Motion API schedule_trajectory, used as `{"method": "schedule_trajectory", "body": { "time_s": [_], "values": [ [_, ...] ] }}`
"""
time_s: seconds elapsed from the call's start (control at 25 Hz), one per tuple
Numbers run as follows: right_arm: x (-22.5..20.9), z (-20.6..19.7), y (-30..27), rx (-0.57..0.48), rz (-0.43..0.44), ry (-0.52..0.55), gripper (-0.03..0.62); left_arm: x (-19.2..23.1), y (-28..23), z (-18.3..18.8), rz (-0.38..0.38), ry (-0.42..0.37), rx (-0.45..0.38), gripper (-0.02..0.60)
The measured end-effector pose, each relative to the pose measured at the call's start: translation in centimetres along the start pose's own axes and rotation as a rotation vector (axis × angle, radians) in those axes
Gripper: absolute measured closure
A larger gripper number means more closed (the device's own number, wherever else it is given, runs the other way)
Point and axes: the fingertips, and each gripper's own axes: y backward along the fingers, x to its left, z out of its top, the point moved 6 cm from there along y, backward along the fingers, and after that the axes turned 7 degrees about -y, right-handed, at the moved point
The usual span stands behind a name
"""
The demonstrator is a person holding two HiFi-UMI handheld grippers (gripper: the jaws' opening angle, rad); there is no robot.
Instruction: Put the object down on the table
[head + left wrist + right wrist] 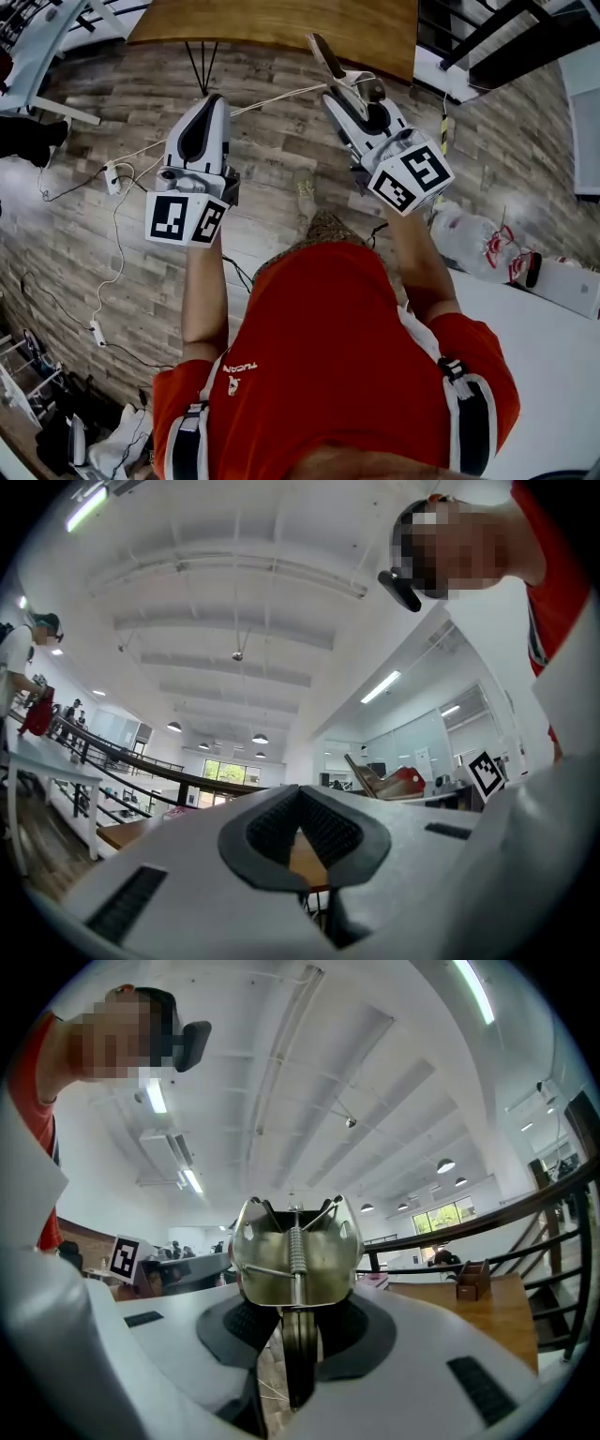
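some of the metal tool (294, 1258) hides inside right gripper (298, 1333).

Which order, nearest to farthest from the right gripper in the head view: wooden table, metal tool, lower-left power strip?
1. metal tool, clamped by the right gripper.
2. wooden table, just ahead.
3. power strip, on the floor, lower left.

Wood-plank floor (75, 234); white cables (120, 253) trailing across it; crumpled plastic bag (466, 242) at right; ceiling lamps (260, 739) overhead.
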Motion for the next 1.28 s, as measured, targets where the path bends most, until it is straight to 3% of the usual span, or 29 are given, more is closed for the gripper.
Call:
{"method": "schedule_trajectory", "body": {
  "time_s": [0.52, 0.84, 1.28],
  "values": [
    [-13.7, 2.6, -15.5, 0.042, 0.096, -0.029, 0.479, 10.3, -16.5, -3.5, 0.075, 0.006, -0.004, 0.572],
    [-19.5, 0.7, -22.6, 0.148, 0.059, -0.069, 0.479, 15.0, -21.2, -5.3, 0.116, -0.011, 0.029, 0.572],
    [-24.6, -2.7, -32.2, 0.239, -0.029, -0.127, 0.479, 23.7, -27.1, -9.5, 0.060, -0.026, 0.058, 0.572]
  ]
}}
